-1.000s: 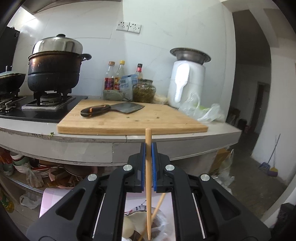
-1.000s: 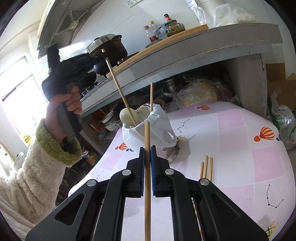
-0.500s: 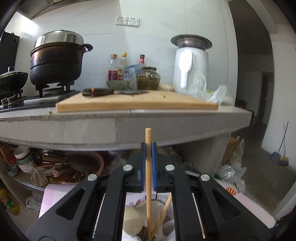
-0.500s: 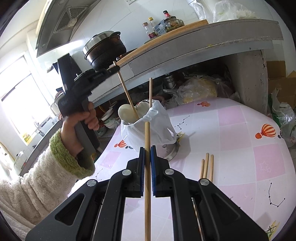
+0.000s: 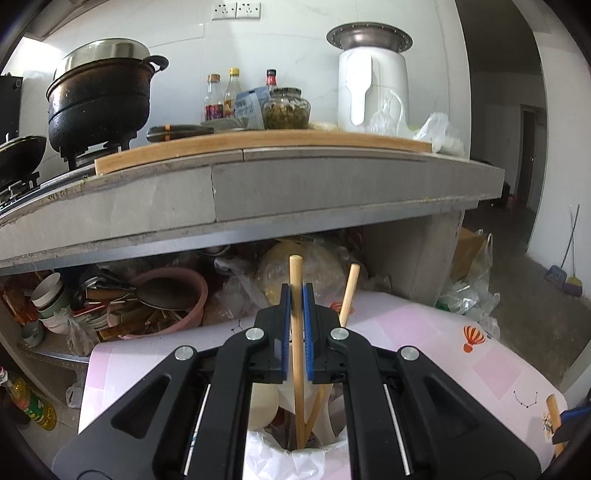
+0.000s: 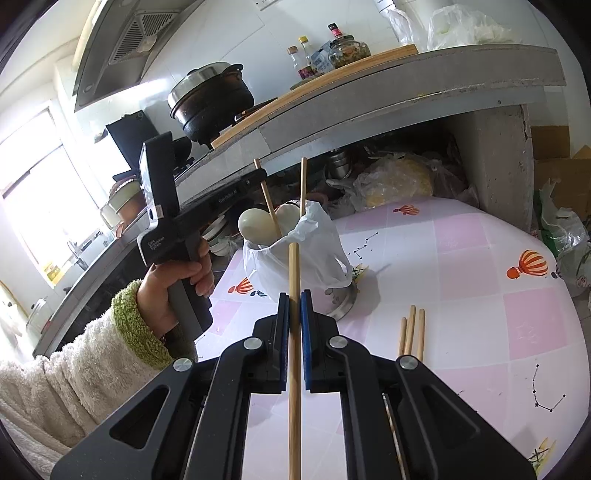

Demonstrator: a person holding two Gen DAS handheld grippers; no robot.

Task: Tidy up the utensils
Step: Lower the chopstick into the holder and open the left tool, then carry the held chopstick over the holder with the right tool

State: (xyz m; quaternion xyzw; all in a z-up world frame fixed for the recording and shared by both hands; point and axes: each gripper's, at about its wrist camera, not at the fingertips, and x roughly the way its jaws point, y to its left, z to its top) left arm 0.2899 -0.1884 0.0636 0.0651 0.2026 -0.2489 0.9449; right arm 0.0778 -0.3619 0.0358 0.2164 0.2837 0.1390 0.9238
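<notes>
I see a white wall [image 5: 295, 55] with two plug sockets [image 5: 236, 10] high up. A long grey counter [image 5: 332, 184] runs across the kitchen. A big black pot [image 5: 99, 99] sits on the stove, and a wooden board [image 5: 277, 142] lies beside it. Under the counter is a dark, messy shelf with a pink basin [image 5: 192, 291]. Bright light comes in through a window [image 6: 40, 199]. A grey hood [image 6: 122, 48] hangs above. A broom [image 5: 570, 254] leans by the far wall.
</notes>
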